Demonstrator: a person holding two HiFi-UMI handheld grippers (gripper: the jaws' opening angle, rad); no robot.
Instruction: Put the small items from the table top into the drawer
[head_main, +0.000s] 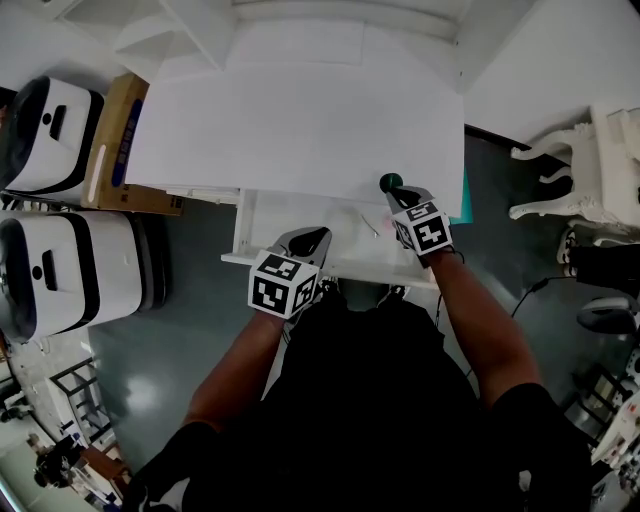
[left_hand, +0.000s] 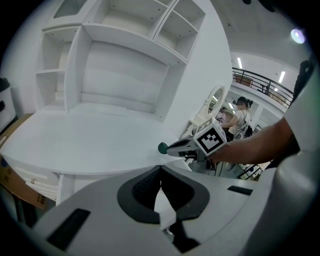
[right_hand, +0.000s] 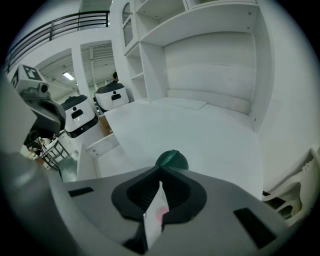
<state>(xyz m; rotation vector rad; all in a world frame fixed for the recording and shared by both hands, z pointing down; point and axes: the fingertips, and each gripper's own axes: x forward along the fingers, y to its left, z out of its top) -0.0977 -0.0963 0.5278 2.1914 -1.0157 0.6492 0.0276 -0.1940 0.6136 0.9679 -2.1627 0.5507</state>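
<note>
Dark-green ball (right_hand: 171, 160) pinched in right tool (right_hand: 161, 169)

no readable text anywhere, blue print on the cardboard box (head_main: 125, 120) too small to read

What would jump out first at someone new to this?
A small round dark green item is pinched in the right gripper, at the near right edge of a big white desk. Just below, a white drawer stands open, with the shut left gripper at its front.
</note>
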